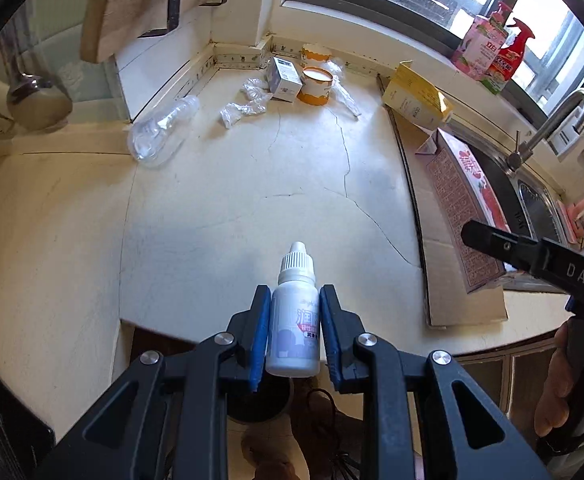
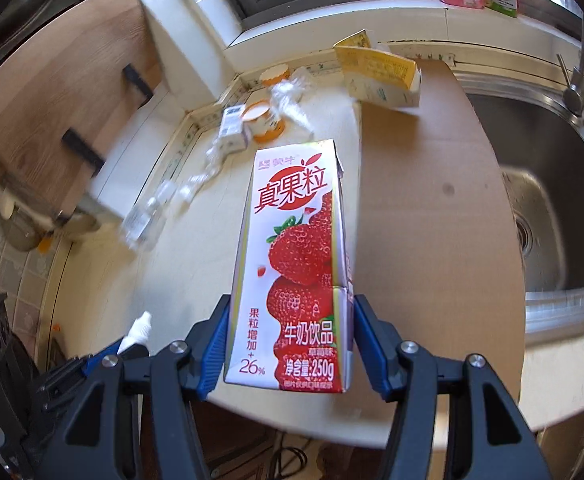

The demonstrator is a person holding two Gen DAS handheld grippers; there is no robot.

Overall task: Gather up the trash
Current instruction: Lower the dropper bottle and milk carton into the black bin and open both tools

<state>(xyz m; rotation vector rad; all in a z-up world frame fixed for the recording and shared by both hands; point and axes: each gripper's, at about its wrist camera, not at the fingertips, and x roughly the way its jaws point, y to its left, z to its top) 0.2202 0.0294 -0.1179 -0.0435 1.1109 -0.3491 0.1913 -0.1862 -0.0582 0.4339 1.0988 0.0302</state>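
Our left gripper (image 1: 295, 330) is clamped on a small white dropper bottle (image 1: 294, 320), blue pads pressed to both its sides, cap pointing away from us, held out over the counter's front edge. The bottle's label is half hidden behind the pads, so we can't read it. Our right gripper (image 2: 290, 344) has its jaws set wide around a strawberry milk carton (image 2: 292, 264), pads tight against both long sides, carton off the counter. In the left view that gripper is only a black finger at the right edge, and the carton (image 1: 466, 216) shows from behind.

Farther out on the cracked cream counter (image 1: 220, 208) the remaining trash waits: a clear plastic bottle (image 1: 163, 130) lying by the wall, crumpled plastic wrap (image 1: 244, 106), a small white box (image 1: 284, 78) touching an orange-rimmed cup (image 1: 315, 85), and a yellow carton (image 1: 416, 98) tipped over on a cardboard sheet (image 2: 432, 184). The right view is smeared, so the clear bottle is barely readable there. The sink (image 2: 548, 184) sits right of the cardboard, its far side cut off. Below the counter edge, something dark and round is hidden behind our left gripper; we can't tell what.
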